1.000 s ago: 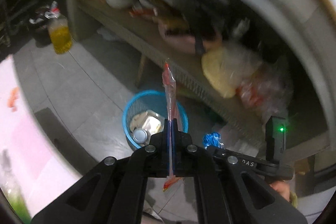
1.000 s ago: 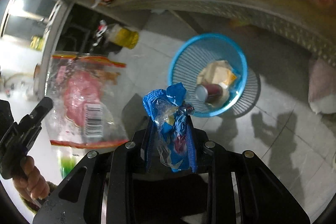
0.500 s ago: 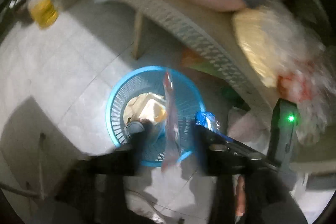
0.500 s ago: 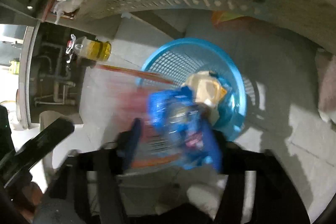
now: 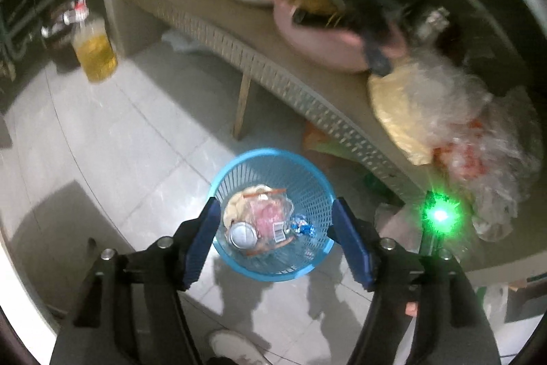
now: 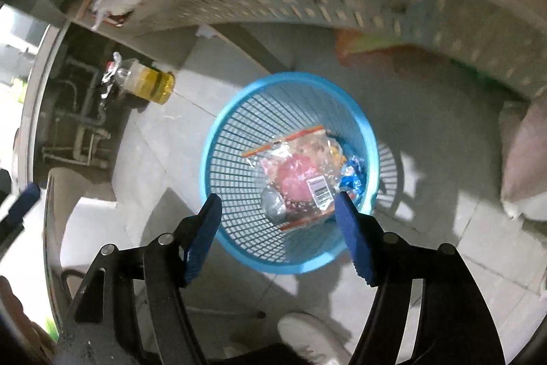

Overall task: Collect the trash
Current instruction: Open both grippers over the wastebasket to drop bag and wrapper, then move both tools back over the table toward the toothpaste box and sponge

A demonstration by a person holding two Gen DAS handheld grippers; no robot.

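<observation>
Both wrappers now lie in the blue basket [image 5: 239, 163]; left gripper [image 5: 271, 236] and right gripper [image 6: 277, 230] jaws gape empty.

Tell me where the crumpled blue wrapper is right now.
The crumpled blue wrapper lies inside the blue mesh plastic basket on the floor, against its right wall in the right wrist view, beside the clear pink barcoded bag.

My basket [image 5: 273, 159] stands on the floor [image 5: 119, 132] just before the bench [image 5: 273, 70]. In it lie a bag [image 6: 301, 173], a can [image 6: 273, 206] beside it and a wrapper [image 6: 354, 175] at its right — an oil bottle [image 5: 94, 55] stands well apart, to the left.
</observation>
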